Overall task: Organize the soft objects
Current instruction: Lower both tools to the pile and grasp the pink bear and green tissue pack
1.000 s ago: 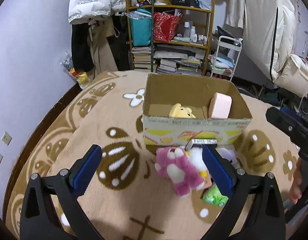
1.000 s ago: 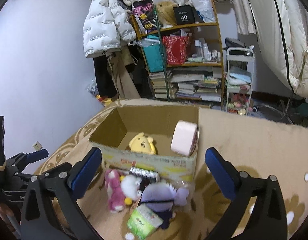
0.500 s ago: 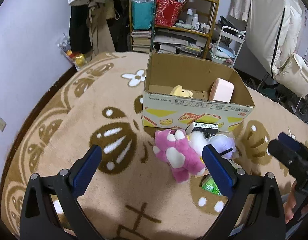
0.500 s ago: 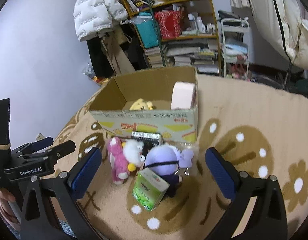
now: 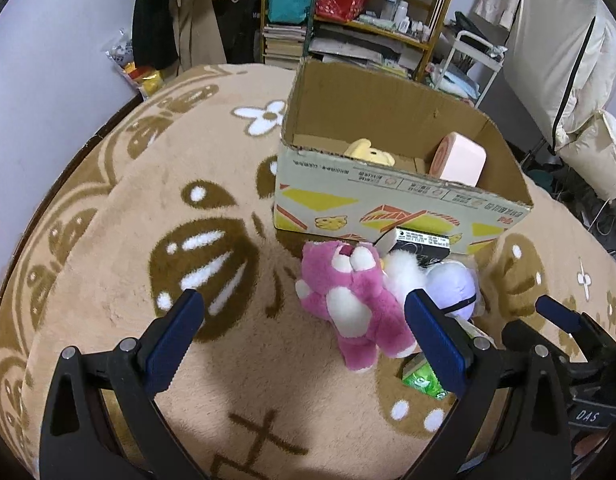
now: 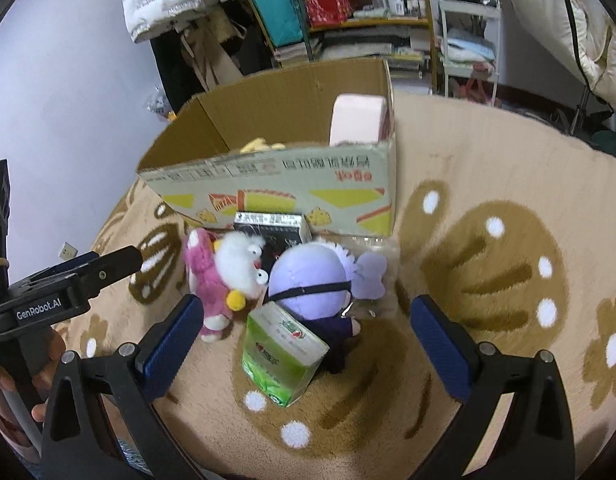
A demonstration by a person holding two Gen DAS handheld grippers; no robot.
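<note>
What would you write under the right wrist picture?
Open right gripper above the green tissue pack and purple plush, before the cardboard box.

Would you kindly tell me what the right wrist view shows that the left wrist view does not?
Only the right wrist view shows the green pack whole and the white plush's googly eyes. Only the left wrist view shows the pink plush's belly and the yellow plush clearly in the cardboard box. Both show the purple plush, the box, and both open grippers: left gripper, right gripper.
</note>
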